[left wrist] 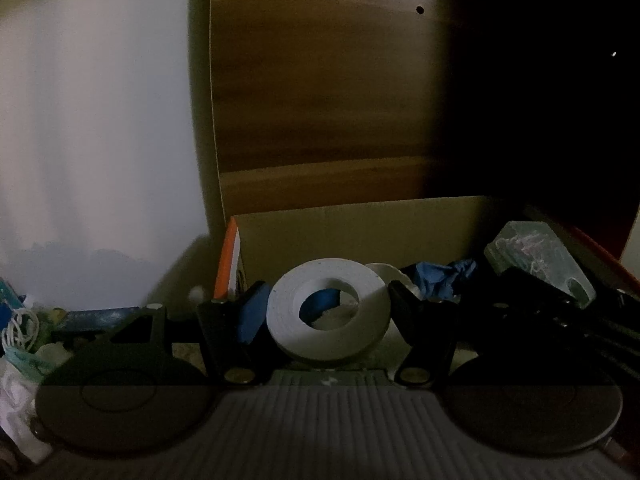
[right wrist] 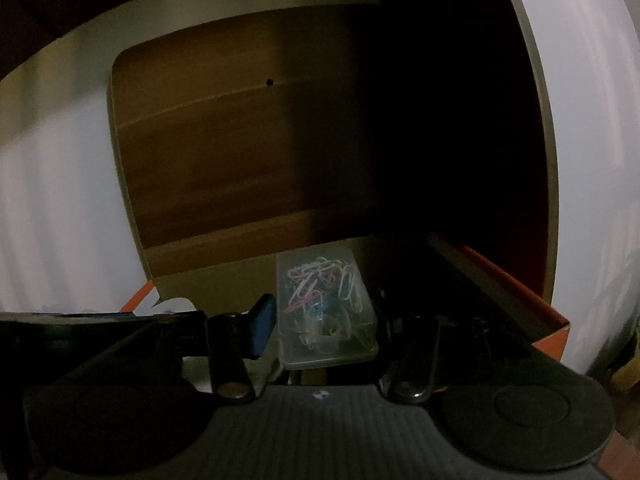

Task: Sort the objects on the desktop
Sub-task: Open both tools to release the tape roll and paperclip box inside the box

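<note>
The left claw holds a white roll of tape by its outer rim, jaws pressed to either side, hovering over the near edge of a cardboard box. The roll looks light and stiff, with a smooth rim that could slip (gripping across the full width seems safest). Further right, the right claw clamps a clear plastic case of paper clips by its long sides, above the same box. The case looks light, rigid and slick, and may crack if squeezed.
</note>
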The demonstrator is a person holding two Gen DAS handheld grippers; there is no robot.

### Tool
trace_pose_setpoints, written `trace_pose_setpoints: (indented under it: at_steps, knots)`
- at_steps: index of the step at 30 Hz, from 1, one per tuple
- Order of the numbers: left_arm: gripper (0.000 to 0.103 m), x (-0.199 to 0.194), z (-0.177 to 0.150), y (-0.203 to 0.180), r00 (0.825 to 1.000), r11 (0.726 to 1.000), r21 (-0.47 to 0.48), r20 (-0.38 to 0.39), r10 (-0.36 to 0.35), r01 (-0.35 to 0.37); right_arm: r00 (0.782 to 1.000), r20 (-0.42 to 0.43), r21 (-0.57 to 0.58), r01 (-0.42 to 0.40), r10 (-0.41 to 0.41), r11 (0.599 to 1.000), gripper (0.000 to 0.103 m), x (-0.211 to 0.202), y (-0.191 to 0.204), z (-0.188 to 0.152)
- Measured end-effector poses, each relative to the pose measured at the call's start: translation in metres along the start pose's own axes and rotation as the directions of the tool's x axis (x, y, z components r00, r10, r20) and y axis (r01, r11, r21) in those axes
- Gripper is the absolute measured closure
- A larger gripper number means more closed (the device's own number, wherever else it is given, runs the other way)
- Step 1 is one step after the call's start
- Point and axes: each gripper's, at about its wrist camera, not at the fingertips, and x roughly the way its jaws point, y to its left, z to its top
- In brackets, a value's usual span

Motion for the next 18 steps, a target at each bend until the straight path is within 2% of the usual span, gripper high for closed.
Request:
trace_pose_setpoints:
  at_steps: [18]
  knots:
    - [0.036, 0.0010, -0.0009, 0.0012, 1.000, 1.000, -0.023, -0.002, -0.015, 0.015, 1.000, -0.002, 0.002, 0.003, -0.003, 1.000, 0.053, -0.0002, -0.0007, -0.0005]
